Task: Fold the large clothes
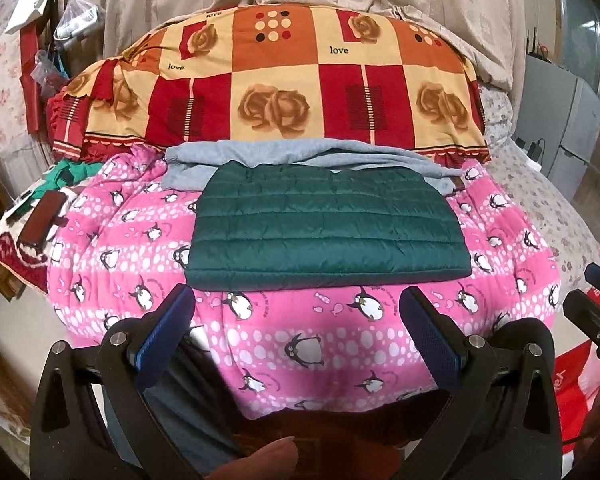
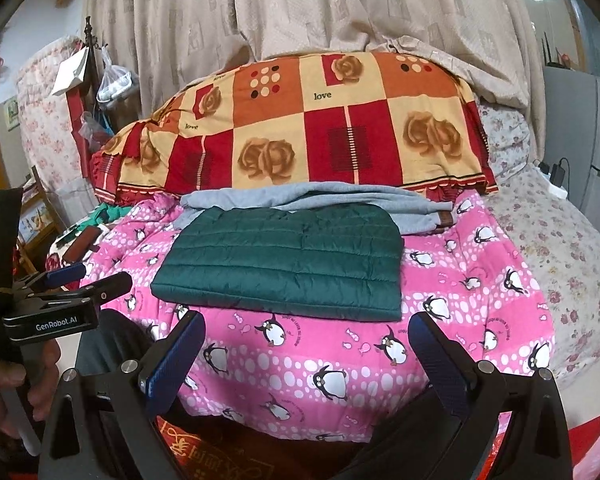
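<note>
A folded dark-green quilted jacket (image 1: 324,232) lies on the pink penguin-print quilt (image 1: 300,332); left claw (image 1: 300,312) and right claw (image 2: 306,338) both gape apart, empty.

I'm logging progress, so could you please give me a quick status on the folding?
Left gripper and right gripper open, empty, short of the bed. Green quilted jacket folded flat on pink penguin quilt. Grey garment behind it. Nothing in the way.

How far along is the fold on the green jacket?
Done: green quilted jacket lies as a flat folded rectangle on the pink penguin quilt. In hand: nothing; left gripper and right gripper are open, short of it. Left: grey garment behind looks loosely bunched.
</note>
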The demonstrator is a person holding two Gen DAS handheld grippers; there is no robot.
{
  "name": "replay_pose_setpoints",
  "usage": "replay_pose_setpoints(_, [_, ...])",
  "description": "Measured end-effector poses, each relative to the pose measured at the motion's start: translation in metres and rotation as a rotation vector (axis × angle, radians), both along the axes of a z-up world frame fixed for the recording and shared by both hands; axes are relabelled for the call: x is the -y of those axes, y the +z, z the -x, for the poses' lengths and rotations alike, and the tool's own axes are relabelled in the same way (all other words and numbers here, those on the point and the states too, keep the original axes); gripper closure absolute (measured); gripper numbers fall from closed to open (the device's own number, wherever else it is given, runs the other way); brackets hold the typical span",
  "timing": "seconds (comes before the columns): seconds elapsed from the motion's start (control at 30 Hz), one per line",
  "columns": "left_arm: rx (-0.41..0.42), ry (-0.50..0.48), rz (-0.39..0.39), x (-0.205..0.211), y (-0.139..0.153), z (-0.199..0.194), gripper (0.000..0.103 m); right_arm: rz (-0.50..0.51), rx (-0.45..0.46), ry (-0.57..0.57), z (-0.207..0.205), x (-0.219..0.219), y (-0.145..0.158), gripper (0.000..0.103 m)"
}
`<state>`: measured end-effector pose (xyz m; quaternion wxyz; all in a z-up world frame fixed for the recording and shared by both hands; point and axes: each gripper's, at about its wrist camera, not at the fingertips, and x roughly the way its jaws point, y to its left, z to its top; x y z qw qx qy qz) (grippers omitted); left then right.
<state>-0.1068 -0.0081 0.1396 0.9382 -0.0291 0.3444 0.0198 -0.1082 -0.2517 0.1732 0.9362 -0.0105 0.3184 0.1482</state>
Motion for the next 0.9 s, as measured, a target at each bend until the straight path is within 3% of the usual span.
replay_pose_setpoints(0.9, [0.000,-0.002,0.008,-0.0009,-0.0047,-0.0007,0.001,-0.002,-0.025,0.002,-0.0052,0.0017,-0.0094,0.002])
